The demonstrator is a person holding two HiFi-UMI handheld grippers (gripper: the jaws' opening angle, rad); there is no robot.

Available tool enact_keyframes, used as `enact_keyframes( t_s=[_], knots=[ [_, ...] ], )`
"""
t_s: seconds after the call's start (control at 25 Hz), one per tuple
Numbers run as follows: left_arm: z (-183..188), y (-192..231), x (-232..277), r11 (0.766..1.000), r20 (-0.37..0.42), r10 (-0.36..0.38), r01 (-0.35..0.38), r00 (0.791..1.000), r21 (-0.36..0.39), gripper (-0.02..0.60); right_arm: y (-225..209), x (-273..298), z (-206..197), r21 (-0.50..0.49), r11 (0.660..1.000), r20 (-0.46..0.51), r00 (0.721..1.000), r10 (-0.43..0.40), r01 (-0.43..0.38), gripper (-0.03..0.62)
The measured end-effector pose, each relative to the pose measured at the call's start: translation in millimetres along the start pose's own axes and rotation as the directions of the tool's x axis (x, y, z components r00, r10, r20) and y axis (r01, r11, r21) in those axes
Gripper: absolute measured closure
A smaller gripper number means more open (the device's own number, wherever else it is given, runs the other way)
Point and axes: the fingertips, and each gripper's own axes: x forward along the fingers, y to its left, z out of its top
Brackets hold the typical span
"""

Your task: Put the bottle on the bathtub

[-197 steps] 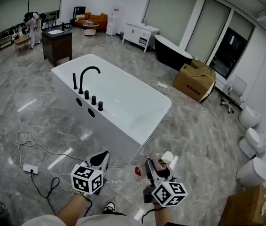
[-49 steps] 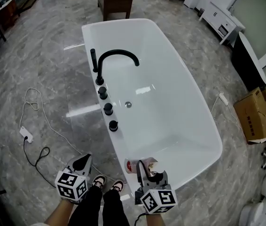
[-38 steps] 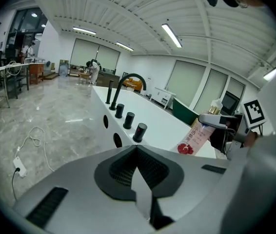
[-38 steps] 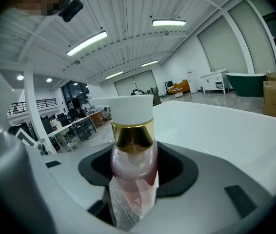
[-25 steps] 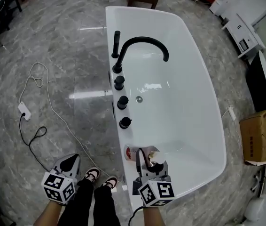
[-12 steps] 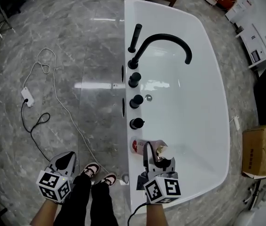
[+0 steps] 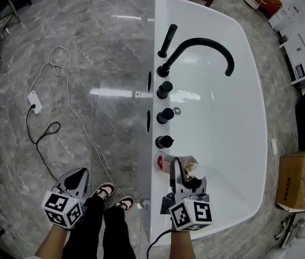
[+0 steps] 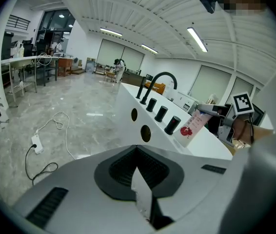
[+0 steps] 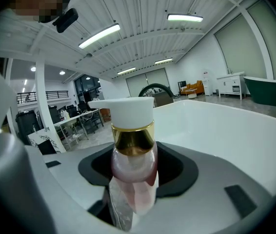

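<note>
A pink pump bottle (image 9: 132,179) with a gold collar and white pump head sits between the jaws of my right gripper (image 7: 184,177), which is shut on it. In the head view the bottle (image 7: 166,161) is tilted over the near left rim of the white bathtub (image 7: 249,161), just past the nearest black knob (image 7: 164,141); whether it touches the rim I cannot tell. From the left gripper view the bottle (image 8: 192,126) shows beside the knobs. My left gripper (image 7: 75,179) hangs shut and empty over the floor, left of the tub.
A black arched faucet (image 7: 203,50) and several black knobs line the tub's left rim. A white cable with a power strip (image 7: 35,100) lies on the marble floor at left. A cardboard box (image 7: 295,179) sits at right. The person's shoes (image 7: 112,196) are below.
The view has drifted so the tub sits more to the right and closer. My right gripper has carried the bottle slightly further along the rim toward the nearest knob. The left gripper stays low.
</note>
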Motion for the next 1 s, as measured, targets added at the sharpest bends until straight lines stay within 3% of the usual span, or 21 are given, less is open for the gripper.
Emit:
enact_keyframes(
  t_s=[1.0],
  knots=[
    [-4.9, -2.2, 10.1, 1.0, -0.013, -0.001, 0.001, 1.0, 0.005, 0.578, 1.5, 3.5, -8.2, -0.115, 0.993, -0.012, 1.0, 0.003, -0.005, 0.362]
  ],
)
